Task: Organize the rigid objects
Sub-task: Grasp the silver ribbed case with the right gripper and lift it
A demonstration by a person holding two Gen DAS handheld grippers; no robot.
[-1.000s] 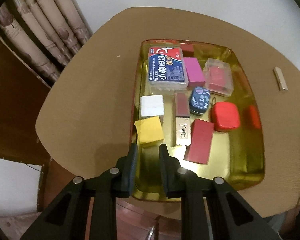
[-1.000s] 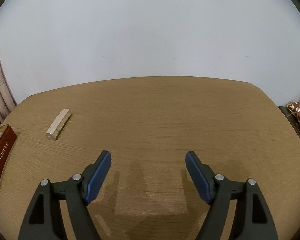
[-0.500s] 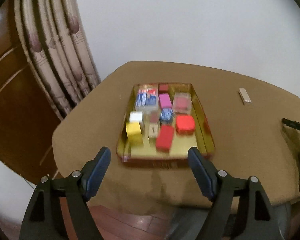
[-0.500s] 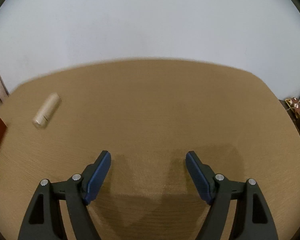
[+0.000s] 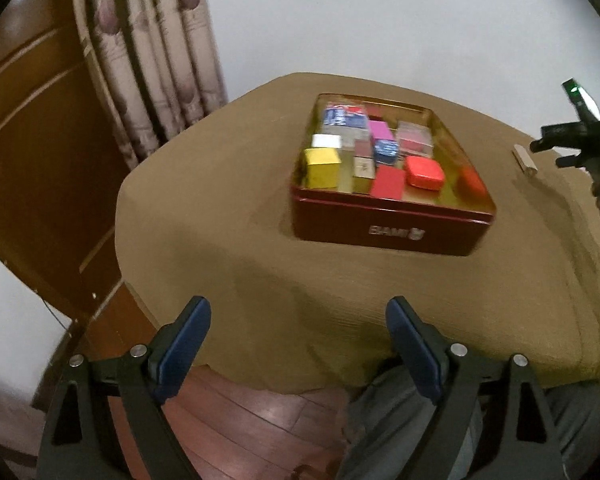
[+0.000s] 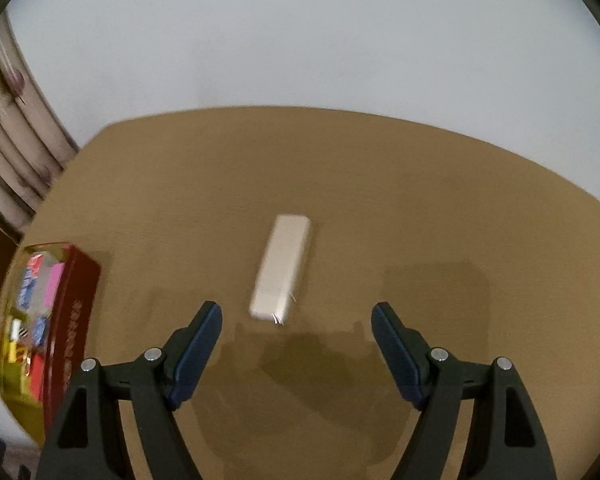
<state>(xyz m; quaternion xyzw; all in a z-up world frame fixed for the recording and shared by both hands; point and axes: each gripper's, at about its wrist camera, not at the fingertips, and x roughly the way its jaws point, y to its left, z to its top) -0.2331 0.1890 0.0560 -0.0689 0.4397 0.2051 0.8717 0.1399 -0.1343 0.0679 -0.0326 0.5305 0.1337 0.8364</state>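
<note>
A red tin (image 5: 392, 232) with a gold inside sits on the brown table and holds several small boxes, among them a yellow box (image 5: 322, 166) and a red case (image 5: 424, 172). My left gripper (image 5: 298, 312) hangs over the table's near edge, well back from the tin. Its jaws are opening and nothing is between them. A beige bar (image 6: 282, 268) lies flat on the table just ahead of my right gripper (image 6: 297, 314), which is open and empty. The same bar (image 5: 525, 159) shows to the right of the tin. The tin (image 6: 70, 320) sits at the far left.
A patterned curtain (image 5: 152, 60) and a wooden door (image 5: 28, 120) stand left of the table. Below the table's near edge are a red wood floor (image 5: 236, 412) and a person's grey trouser leg (image 5: 400, 420). The right tool's black frame (image 5: 580, 136) hangs at the right.
My left gripper opened wide and drew back from the tin to the table's near edge. The right gripper swung left, bringing the beige bar from the far left to straight ahead of its jaws.
</note>
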